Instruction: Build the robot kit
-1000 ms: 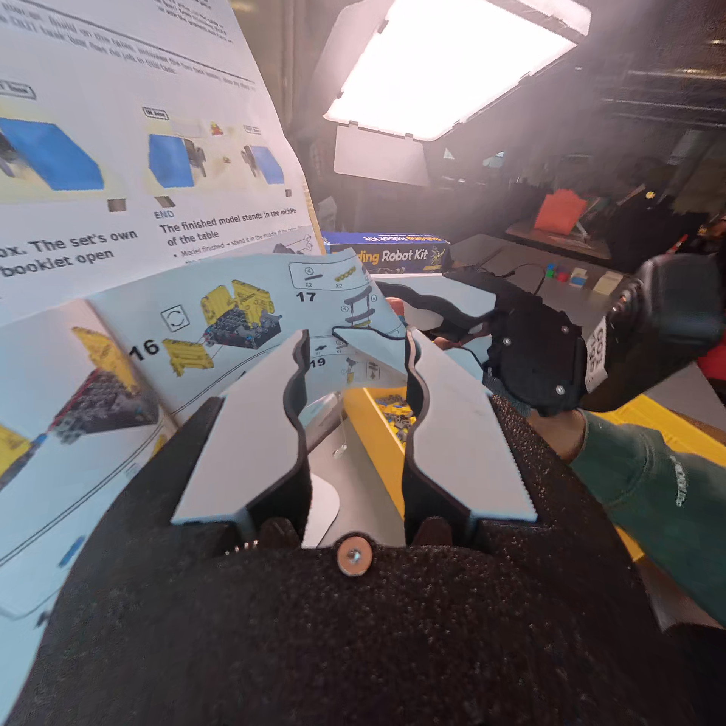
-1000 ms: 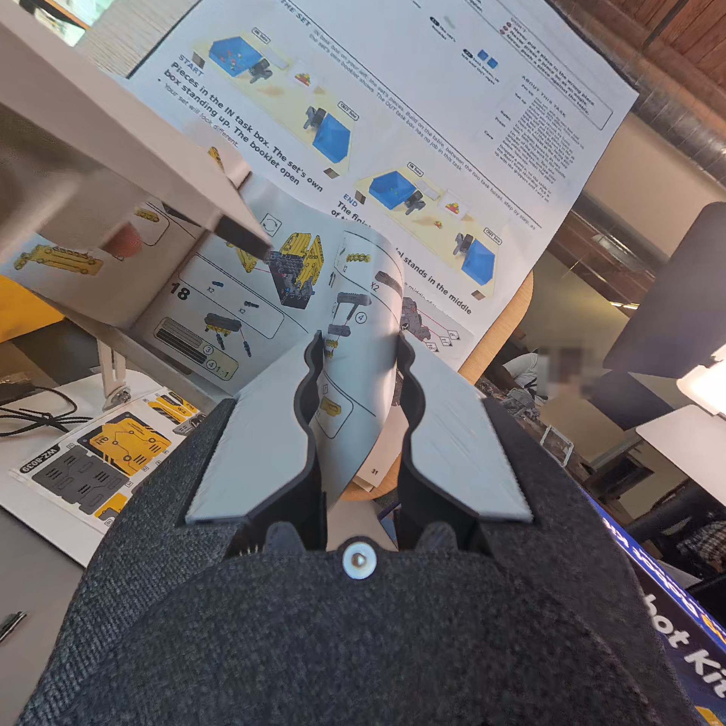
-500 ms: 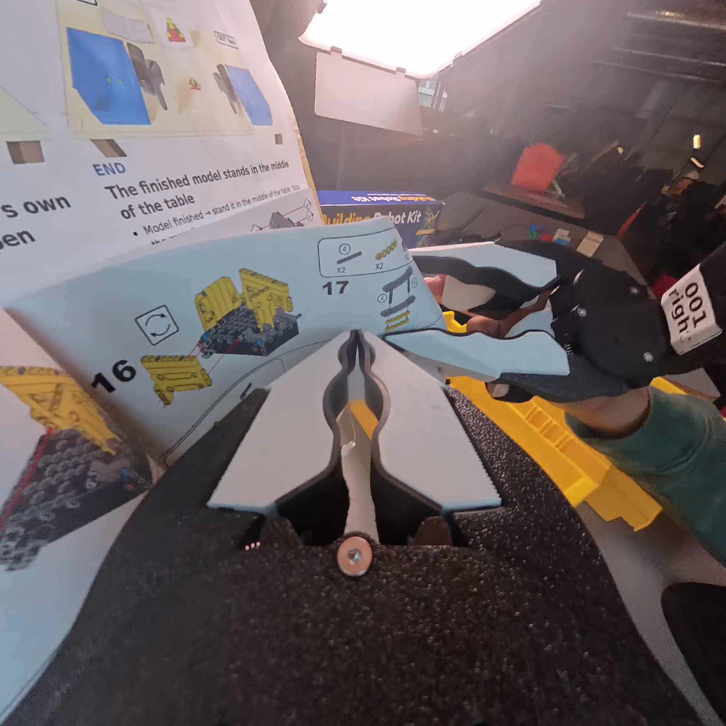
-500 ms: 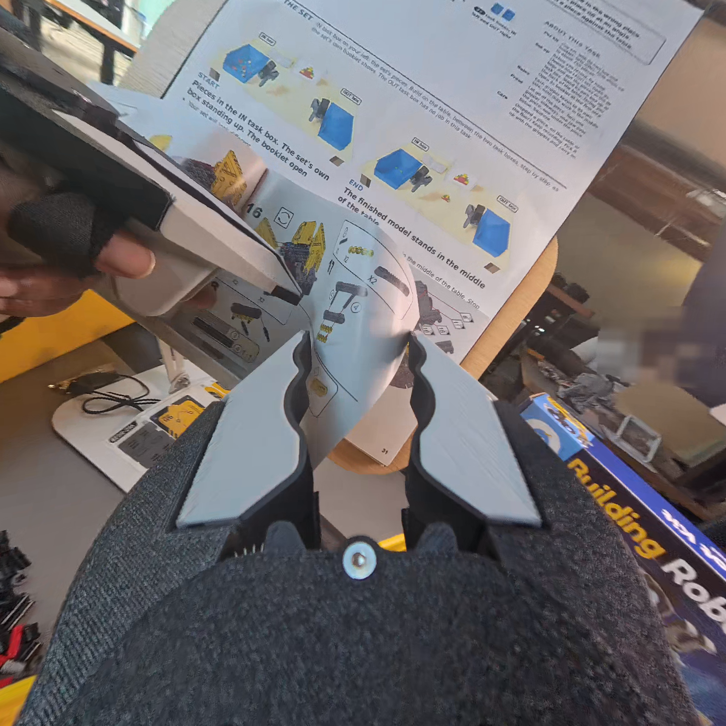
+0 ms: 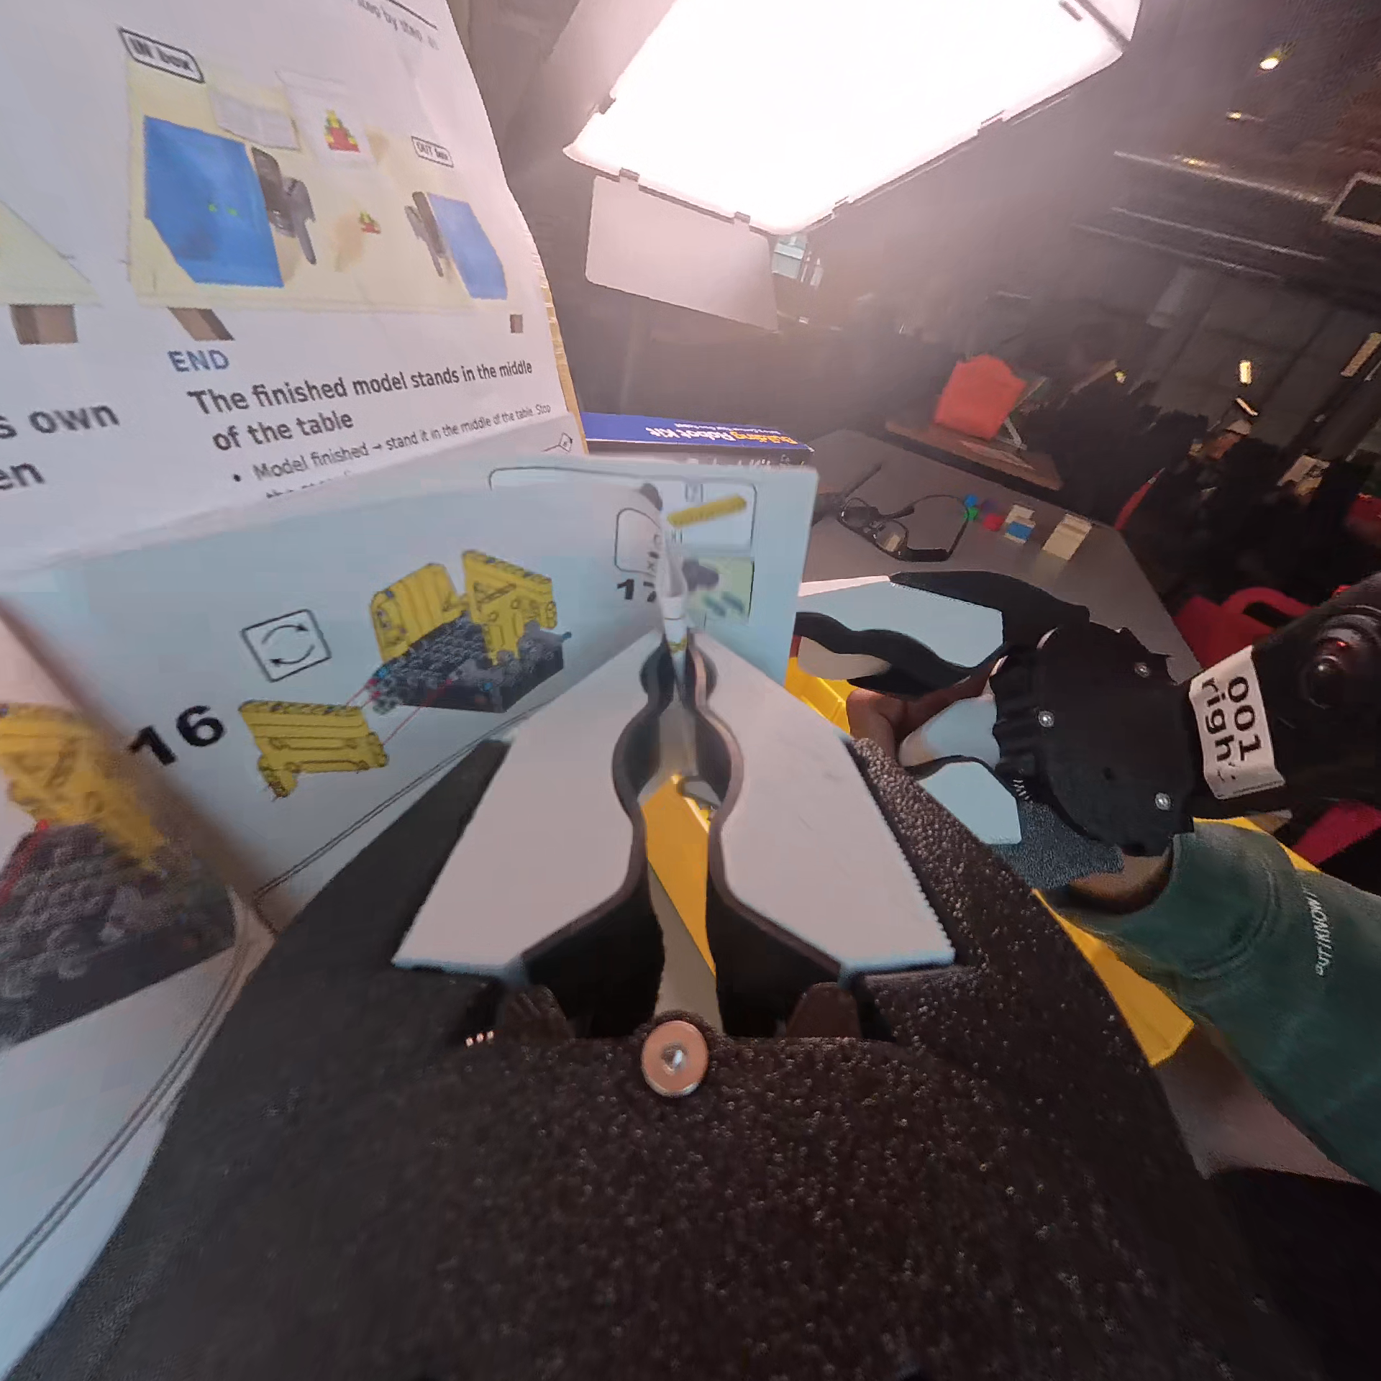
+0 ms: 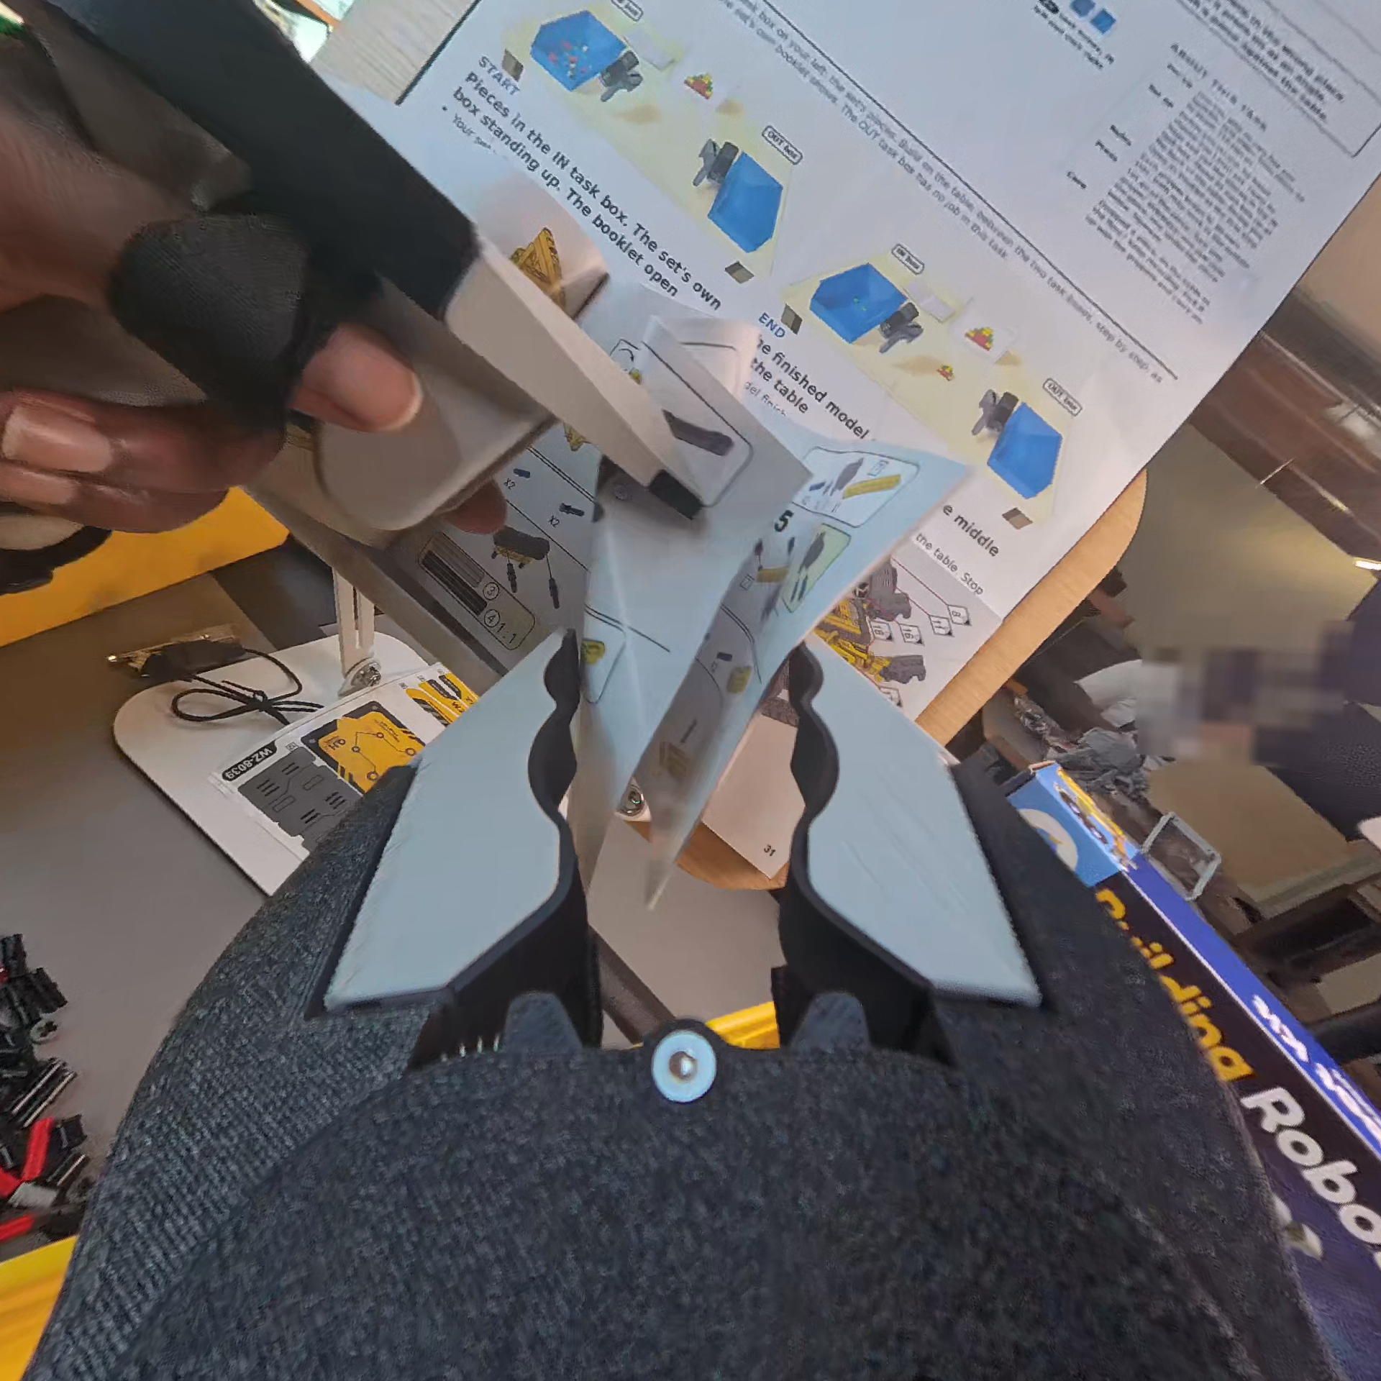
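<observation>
A pale blue instruction booklet (image 5: 418, 643) with yellow model pictures stands propped open on a stand. My left gripper (image 5: 676, 661) is shut on the edge of a booklet page, which shows edge-on between the fingertips. In the right wrist view the left gripper (image 6: 672, 489) pinches that page from the upper left, with a person's fingers on its handle. My right gripper (image 6: 684, 695) is open, and loose booklet pages (image 6: 672, 635) hang between its fingers without being gripped. In the left wrist view the right gripper (image 5: 897, 635) is open just to the right of the booklet.
A large white printed sheet (image 6: 934, 187) stands behind the booklet. A blue kit box (image 6: 1233, 1061) lies at the right. A yellow bin (image 5: 1121, 994) lies below the grippers. A sticker sheet (image 6: 321, 770) and a black cable (image 6: 224, 691) lie on the stand's white base. Small black and red parts (image 6: 30, 1083) lie at the left. Left and right tips are no more than a few centimetres apart.
My left gripper has shut on the booklet page and pulled it over, so it now shows edge-on. My right gripper has opened wider and the pages hang loose in it.
</observation>
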Demonstrator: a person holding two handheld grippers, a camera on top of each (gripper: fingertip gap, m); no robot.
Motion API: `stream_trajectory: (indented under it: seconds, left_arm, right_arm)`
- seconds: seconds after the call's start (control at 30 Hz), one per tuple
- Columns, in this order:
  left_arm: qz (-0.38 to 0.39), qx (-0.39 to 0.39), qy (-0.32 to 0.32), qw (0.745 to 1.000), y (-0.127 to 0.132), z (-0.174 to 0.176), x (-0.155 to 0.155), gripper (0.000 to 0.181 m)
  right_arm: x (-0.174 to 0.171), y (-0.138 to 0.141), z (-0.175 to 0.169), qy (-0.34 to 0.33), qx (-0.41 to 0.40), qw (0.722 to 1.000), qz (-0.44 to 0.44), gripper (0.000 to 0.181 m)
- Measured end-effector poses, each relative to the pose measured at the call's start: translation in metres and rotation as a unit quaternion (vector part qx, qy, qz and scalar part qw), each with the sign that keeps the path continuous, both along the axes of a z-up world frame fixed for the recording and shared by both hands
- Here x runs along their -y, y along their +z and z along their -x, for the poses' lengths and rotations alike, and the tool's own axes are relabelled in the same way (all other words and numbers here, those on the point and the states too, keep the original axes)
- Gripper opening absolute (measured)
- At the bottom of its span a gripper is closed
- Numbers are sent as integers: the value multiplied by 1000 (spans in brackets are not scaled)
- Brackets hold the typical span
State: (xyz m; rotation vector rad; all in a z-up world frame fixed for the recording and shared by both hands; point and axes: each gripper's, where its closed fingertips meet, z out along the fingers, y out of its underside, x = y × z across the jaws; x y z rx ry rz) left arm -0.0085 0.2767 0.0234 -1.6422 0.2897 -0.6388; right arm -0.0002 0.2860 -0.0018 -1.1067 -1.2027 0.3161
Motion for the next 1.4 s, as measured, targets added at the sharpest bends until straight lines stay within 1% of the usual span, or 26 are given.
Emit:
stream_trajectory:
  seconds: [0.13, 0.23, 0.3, 0.33, 0.37, 0.43, 0.5, 0.53, 0.57, 0.6, 0.63, 0.7, 0.73, 0.8, 0.83, 0.87, 0.93, 0.97, 1.0, 1.07, 1.13, 1.2, 1.27, 1.33, 1.37, 1.4]
  left_arm:
    - [4, -21, -13, 1000, -8, 12, 7, 0]
    - [2, -26, -30, 999, -9, 16, 16, 1]
    - [-1, -28, -40, 999, -9, 21, 22, 7]
    - [-3, -32, -46, 998, -9, 22, 25, 7]
    - [-6, -36, -48, 998, -9, 25, 28, 5]
    - [-14, -42, -47, 998, -9, 30, 33, 4]
    - [-13, -41, -49, 998, -10, 34, 36, 4]
    - [-13, -43, -51, 998, -11, 35, 37, 3]
    - [-16, -45, -54, 997, -11, 35, 38, 3]
    - [-20, -46, -58, 997, -11, 35, 40, 3]
    - [-24, -44, -63, 997, -10, 34, 42, 4]
    - [-29, -40, -67, 997, -8, 32, 45, 7]
    - [-29, -37, -67, 997, -8, 32, 46, 8]
    - [-30, -30, -70, 997, -5, 32, 49, 10]
    - [-31, -26, -75, 996, -4, 31, 52, 12]
    - [-33, -24, -81, 996, -3, 28, 55, 14]
    - [-39, -26, -95, 994, 0, 24, 62, 24]
    - [-42, -28, -99, 994, 1, 22, 66, 28]
    - [-42, -32, -97, 994, 2, 23, 68, 33]
    - [-20, -58, -59, 996, -7, 35, 67, 35]
    - [17, -120, 12, 993, -27, 59, 62, 33]
    - [40, -189, 82, 978, -46, 84, 61, 31]
    - [28, -243, 153, 957, -50, 109, 64, 20]
    - [22, -296, 217, 930, -54, 135, 64, 12]
    - [26, -310, 229, 922, -57, 144, 63, 13]
    - [27, -308, 228, 923, -60, 147, 62, 13]
  right_arm:
    - [9, -3, 5, 59, -14, 995, 77, 61]
    - [5, 2, 2, 67, -32, 991, 114, 69]
    - [-3, 8, -3, 67, -46, 986, 143, 74]
    - [-8, 10, -7, 64, -54, 984, 160, 72]
    - [-16, 14, -13, 53, -67, 982, 171, 61]
    - [-33, 25, -29, 19, -103, 979, 177, 59]
    - [-48, 41, -49, -40, -142, 977, 154, 58]
    - [-45, 49, -52, -46, -151, 978, 133, 55]
    - [-34, 53, -49, -31, -148, 982, 110, 50]
    - [-15, 53, -39, 9, -129, 987, 91, 48]
    - [8, 47, -26, 60, -100, 989, 86, 48]
    - [46, 22, -3, 147, -32, 979, 135, 52]
    - [57, 9, 4, 169, -4, 971, 167, 61]
    - [64, -6, 14, 176, 16, 967, 185, 64]
    - [67, -11, 17, 176, 24, 967, 184, 61]
    - [69, -16, 20, 175, 32, 967, 181, 54]
    - [61, -11, 20, 146, 11, 976, 162, 17]
    - [59, -6, 18, 145, -6, 975, 167, 5]
    - [57, 0, 15, 149, -22, 971, 183, 1]
    - [41, 14, 3, 134, -60, 967, 208, 0]
    - [19, 25, -14, 101, -87, 968, 215, 0]
    - [-5, 24, -28, 55, -86, 969, 224, 0]
    - [-19, 16, -36, 31, -67, 969, 235, 0]
    - [-28, 11, -39, 10, -63, 967, 245, 0]
    - [-30, 9, -39, 0, -59, 967, 249, 0]
    - [-32, 8, -39, -11, -59, 966, 250, 0]
